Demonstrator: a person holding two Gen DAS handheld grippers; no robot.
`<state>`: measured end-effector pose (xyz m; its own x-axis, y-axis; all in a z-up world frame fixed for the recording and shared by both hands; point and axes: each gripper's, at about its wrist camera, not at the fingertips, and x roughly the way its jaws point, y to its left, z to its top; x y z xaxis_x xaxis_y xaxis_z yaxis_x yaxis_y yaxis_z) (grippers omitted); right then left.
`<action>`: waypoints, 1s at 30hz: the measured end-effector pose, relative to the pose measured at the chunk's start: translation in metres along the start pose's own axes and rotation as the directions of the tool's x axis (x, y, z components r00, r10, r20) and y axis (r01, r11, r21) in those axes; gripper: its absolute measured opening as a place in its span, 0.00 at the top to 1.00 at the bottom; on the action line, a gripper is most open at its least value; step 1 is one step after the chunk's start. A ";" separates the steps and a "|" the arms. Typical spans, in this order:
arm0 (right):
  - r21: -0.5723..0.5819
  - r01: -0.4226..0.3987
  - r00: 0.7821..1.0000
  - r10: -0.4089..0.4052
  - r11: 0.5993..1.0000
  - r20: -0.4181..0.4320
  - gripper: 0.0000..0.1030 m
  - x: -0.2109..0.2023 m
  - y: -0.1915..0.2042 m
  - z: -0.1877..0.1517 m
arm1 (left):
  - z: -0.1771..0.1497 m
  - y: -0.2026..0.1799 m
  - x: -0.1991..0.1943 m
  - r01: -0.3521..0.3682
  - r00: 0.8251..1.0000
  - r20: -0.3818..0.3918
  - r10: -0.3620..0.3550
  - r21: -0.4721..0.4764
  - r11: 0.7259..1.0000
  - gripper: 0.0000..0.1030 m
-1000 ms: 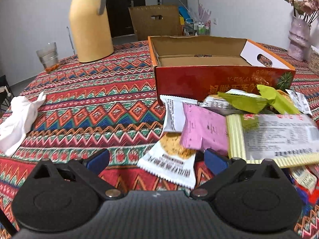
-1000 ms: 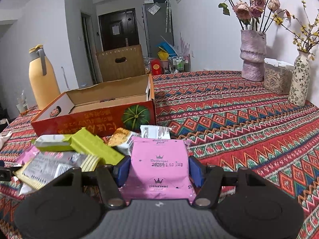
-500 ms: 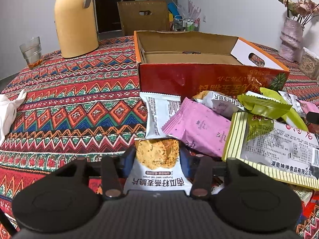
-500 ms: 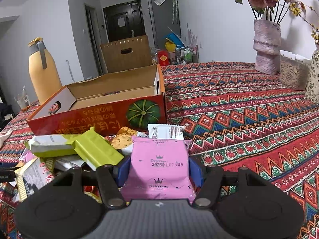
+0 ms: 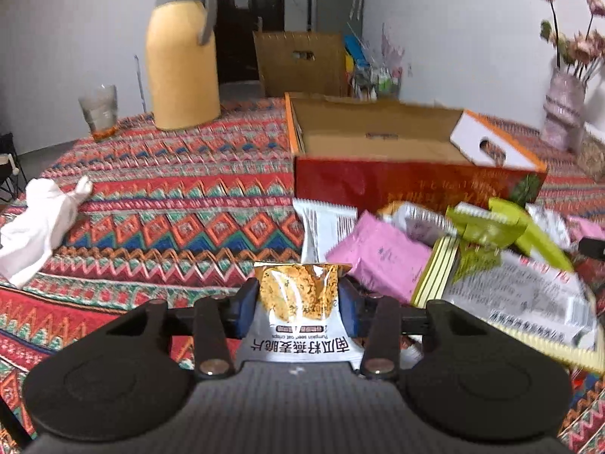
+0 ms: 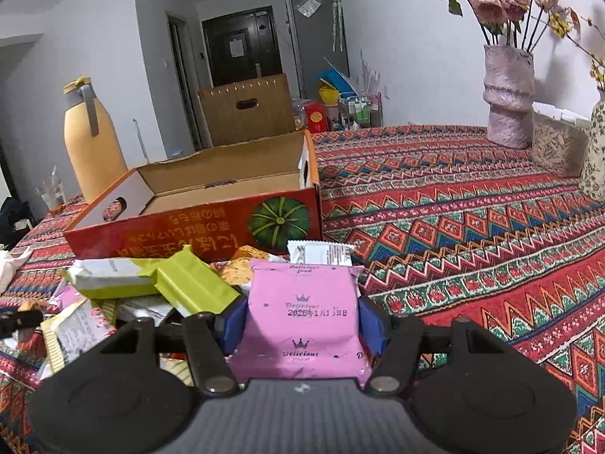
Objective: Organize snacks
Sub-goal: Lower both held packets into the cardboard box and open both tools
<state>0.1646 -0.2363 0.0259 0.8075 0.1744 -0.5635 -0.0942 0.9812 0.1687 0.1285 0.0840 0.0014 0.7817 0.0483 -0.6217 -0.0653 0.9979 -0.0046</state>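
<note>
So the left tool had just clamped onto the oat crisp packet; right tool gripped the pink packet, both box-ready.

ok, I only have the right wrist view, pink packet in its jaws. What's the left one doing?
Observer: The left gripper is shut on an oat crisp packet. Its jaws have just been closing, with the packet between them.
Operator: Any more pink ones in the pile?
Observer: Yes, a second pink packet lies there, against a yellow-striped packet.
Operator: Anything left of the pile?
Observer: A crumpled white cloth lies on the tablecloth, apart from the snacks.
</note>
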 end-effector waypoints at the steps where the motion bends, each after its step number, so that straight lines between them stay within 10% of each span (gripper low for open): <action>1: -0.003 -0.002 1.000 0.002 1.000 0.005 0.41 -0.002 0.001 0.001 | 0.003 0.000 -0.005 -0.006 1.000 0.017 0.007 -0.010 1.000 0.57; 30: -0.135 -0.091 0.987 0.107 0.987 0.120 0.41 0.033 0.058 0.079 | 0.099 -0.038 0.001 0.011 0.979 0.202 0.009 -0.097 0.995 0.57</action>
<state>0.2318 -0.1801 0.0809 0.8568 0.2671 -0.4410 -0.2446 0.9635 0.1083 0.1933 0.0501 0.0781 0.8901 0.0649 -0.4510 -0.1164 0.9894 -0.0873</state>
